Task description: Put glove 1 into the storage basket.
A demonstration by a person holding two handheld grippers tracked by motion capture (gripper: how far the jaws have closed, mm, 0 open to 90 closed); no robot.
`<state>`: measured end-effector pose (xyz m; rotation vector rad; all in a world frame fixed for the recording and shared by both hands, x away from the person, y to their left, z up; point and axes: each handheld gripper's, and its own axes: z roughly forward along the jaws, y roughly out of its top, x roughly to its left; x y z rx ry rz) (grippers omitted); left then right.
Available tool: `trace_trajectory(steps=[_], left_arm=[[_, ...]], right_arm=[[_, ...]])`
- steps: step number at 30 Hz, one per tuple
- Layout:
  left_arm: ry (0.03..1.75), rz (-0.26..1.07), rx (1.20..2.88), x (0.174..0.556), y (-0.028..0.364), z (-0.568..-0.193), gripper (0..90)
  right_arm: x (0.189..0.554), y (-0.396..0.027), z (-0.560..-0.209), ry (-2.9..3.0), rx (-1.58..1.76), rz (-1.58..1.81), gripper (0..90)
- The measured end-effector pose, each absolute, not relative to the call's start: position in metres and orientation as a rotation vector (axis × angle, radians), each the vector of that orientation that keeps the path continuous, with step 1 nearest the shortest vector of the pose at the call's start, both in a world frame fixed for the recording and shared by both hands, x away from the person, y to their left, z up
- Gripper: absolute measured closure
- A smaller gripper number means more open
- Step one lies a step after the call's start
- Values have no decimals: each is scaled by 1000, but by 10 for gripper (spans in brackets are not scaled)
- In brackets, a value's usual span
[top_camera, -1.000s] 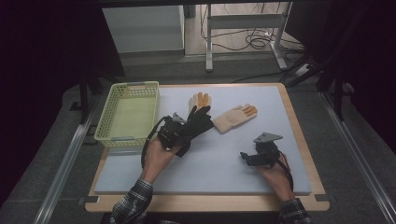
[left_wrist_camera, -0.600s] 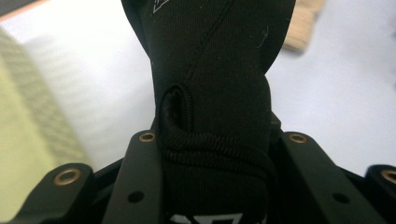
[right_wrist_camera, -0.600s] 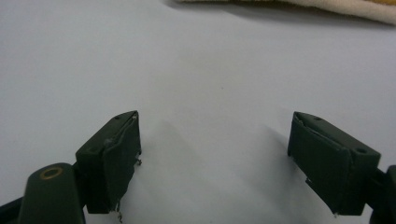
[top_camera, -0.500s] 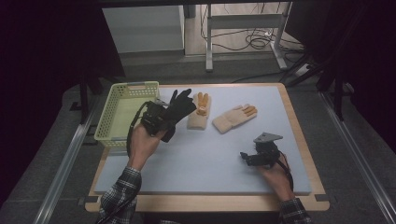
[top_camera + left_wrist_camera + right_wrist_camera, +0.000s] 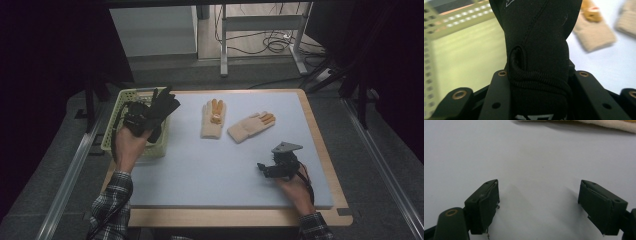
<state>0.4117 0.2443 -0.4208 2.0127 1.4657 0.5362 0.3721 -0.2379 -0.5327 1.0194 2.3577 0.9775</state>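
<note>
The left gripper (image 5: 145,117) clamps a black glove (image 5: 162,107) over the green basket (image 5: 111,131), seemingly not touching it. At four o'clock, the right gripper (image 5: 265,169) rests wide apart on the mat (image 5: 210,165).

1. High view: fixed above the near table edge, facing forward and down; whole table (image 5: 320,150) and floor beyond in frame.
2. Left gripper view: very close, looking along its jaws at a black glove (image 5: 537,50), with the basket (image 5: 461,50) and a beige glove (image 5: 594,35) behind; the high view shares these.
3. Right gripper view: low, close to the blue mat (image 5: 529,157), facing across it.
</note>
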Motion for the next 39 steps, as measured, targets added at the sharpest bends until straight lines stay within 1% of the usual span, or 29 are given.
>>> trace_trajectory(steps=[8,16,27,35,39], left_arm=[[1584,579,1927,418,286,-425,645],[1703,598,1841,427,320,-444,641],[1811,582,1858,449,336,-472,635],[1884,542,1920,463,339,-484,631],[1912,517,1935,469,340,-485,611]], right_arm=[[372,-238,-533,2358,1019,977,171],[372,-238,-533,2356,1019,980,171],[372,-238,-533,2356,1020,981,171],[372,-238,-533,2356,1020,981,171],[372,-238,-533,2355,1019,981,171]])
